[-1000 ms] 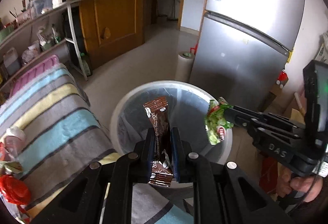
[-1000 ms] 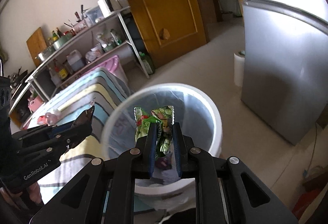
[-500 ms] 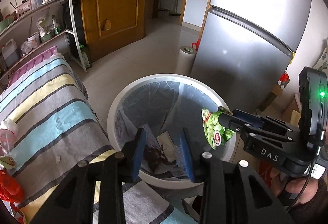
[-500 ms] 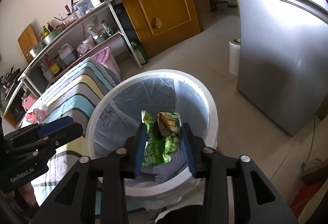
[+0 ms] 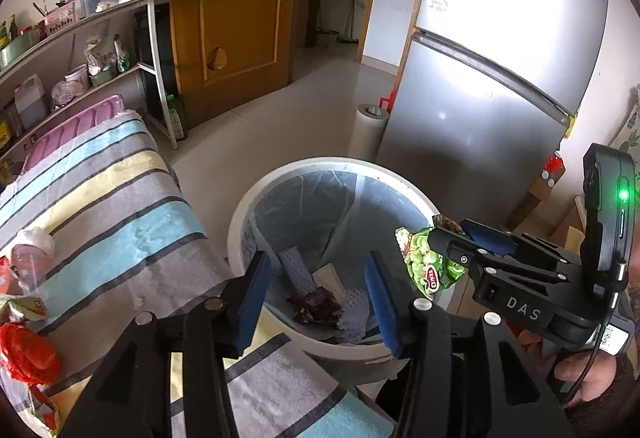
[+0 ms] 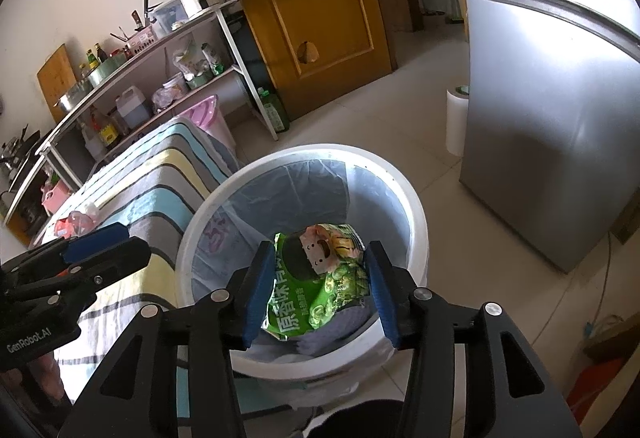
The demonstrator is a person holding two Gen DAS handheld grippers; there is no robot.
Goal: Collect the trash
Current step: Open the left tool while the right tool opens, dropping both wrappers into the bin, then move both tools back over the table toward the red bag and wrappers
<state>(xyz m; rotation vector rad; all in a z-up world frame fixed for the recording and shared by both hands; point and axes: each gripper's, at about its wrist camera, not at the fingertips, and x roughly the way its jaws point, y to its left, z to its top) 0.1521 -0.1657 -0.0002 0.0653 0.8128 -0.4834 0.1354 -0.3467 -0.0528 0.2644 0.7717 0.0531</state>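
Observation:
A white bin (image 5: 332, 161) lined with a clear bag stands under both grippers. My left gripper (image 5: 318, 298) hangs over its near rim, its jaws opening with nothing between them. The crumpled brown wrapper (image 5: 316, 308) lies inside the bin among other scraps. In the right wrist view my right gripper (image 6: 320, 286) is over the bin (image 6: 320, 151), jaws opening. A green snack bag (image 6: 316, 290) sits loose between its blue pads. From the left wrist view the same green bag (image 5: 428, 262) hangs at the right gripper (image 5: 444, 234) tips. The left gripper (image 6: 138, 242) shows at the left edge.
A table under a striped cloth (image 5: 100, 205) stands left of the bin, with red trash (image 5: 24, 350) and a pink bundle (image 5: 28, 246) on it. A grey fridge (image 5: 500, 77) and a paper roll (image 5: 370, 133) stand beyond. A hand (image 5: 580, 370) holds the right gripper.
Both grippers went from shut to wide apart. The brown wrapper dropped from the left jaws into the bin. The green bag, pinched before, now spreads loose between the right pads.

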